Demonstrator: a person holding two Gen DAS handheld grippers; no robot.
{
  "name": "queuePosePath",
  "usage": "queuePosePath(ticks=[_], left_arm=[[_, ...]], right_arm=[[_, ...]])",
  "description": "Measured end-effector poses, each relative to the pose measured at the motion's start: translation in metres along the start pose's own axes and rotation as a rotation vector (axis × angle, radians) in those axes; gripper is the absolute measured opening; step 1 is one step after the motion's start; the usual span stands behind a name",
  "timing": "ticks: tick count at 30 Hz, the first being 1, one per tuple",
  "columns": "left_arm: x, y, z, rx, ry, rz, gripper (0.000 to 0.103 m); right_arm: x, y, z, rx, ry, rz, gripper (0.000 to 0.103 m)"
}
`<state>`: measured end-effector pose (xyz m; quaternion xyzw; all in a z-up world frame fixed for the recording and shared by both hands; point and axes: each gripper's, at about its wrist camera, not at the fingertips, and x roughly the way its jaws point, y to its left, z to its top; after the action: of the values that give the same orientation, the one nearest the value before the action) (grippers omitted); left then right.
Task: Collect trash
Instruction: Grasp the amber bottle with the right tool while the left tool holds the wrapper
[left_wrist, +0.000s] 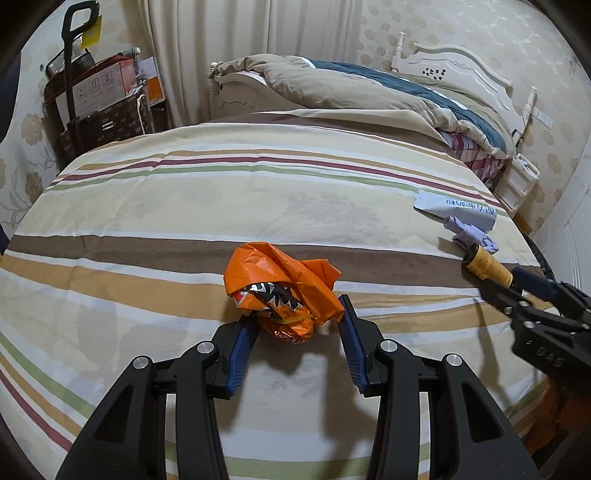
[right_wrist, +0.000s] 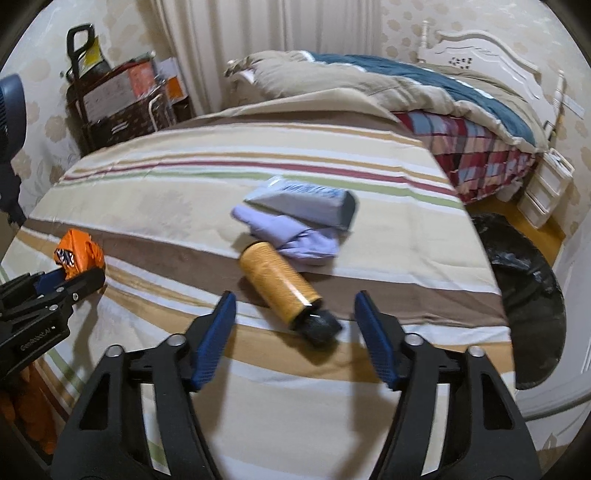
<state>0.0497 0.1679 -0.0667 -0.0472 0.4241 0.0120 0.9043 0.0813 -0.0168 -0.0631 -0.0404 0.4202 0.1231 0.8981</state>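
A crumpled orange snack wrapper (left_wrist: 280, 280) lies near the front of the striped bedspread (left_wrist: 166, 206). My left gripper (left_wrist: 295, 308) is shut on it, with a blue pad against each side. The right wrist view shows the same wrapper (right_wrist: 79, 251) at the left gripper (right_wrist: 72, 275). A yellow bottle (right_wrist: 277, 277) with a black cap lies on its side. My right gripper (right_wrist: 294, 295) is open, its fingers apart on either side of the cap end without touching it. That bottle (left_wrist: 487, 264) and the right gripper (left_wrist: 504, 280) show at the right edge of the left wrist view.
A white printed packet (right_wrist: 306, 199) and crumpled lilac paper (right_wrist: 291, 236) lie just beyond the bottle. A black trash bag (right_wrist: 524, 277) stands open beside the bed's right edge. A heaped quilt (left_wrist: 369, 88) covers the far end. Boxes on a cart (left_wrist: 99, 99) stand far left.
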Motion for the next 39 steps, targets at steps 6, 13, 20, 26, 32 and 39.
queuePosePath(ticks=[6, 13, 20, 26, 32, 39], left_arm=[[0.0, 0.002, 0.0, -0.006, -0.004, -0.007, 0.044], [-0.001, 0.003, -0.001, -0.01, -0.007, -0.013, 0.044], [-0.002, 0.004, 0.0, -0.015, -0.009, -0.02, 0.044], [-0.003, 0.004, 0.001, -0.019, -0.011, -0.024, 0.044], [-0.002, 0.004, 0.0, -0.019, -0.01, -0.024, 0.044], [-0.003, 0.004, 0.0, -0.02, -0.013, -0.022, 0.044]], right_arm=[[0.004, 0.016, -0.001, -0.031, 0.021, 0.021, 0.052], [0.006, 0.019, 0.005, -0.017, 0.019, 0.034, 0.052], [0.011, 0.028, 0.013, -0.043, 0.024, 0.036, 0.034], [0.011, 0.034, 0.007, -0.059, 0.02, 0.028, 0.027], [0.006, 0.032, 0.002, -0.044, 0.013, 0.028, 0.025], [-0.004, 0.022, -0.007, -0.014, 0.002, 0.025, 0.025]])
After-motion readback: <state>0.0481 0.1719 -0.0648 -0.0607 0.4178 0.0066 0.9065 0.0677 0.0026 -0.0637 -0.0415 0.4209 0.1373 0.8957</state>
